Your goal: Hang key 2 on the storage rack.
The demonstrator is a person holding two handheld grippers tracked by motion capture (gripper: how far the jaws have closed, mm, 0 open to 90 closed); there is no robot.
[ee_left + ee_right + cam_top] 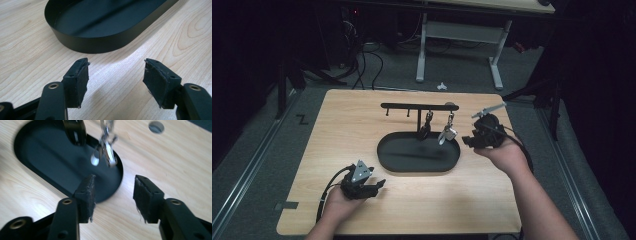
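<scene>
Approaching the silver metal keyring (447,134) hanging over the black oval tray (387,155), keep the right gripper (473,140) jaws apart and square to it; the left gripper (379,186), jaws also apart, idles near the tray

An oval tray (419,167) sits mid-table (362,115), a hook rack (418,106) rising from its far edge — two keychains (447,133) hang over the tray's right half. Left gripper (374,187) lies near-left of the tray; right gripper (468,140) just right of it.

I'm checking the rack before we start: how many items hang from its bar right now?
2. A dark item hangs just right of the stand's post, and a silver keychain hangs further right, both over the black tray. The left hooks look bare.
</scene>
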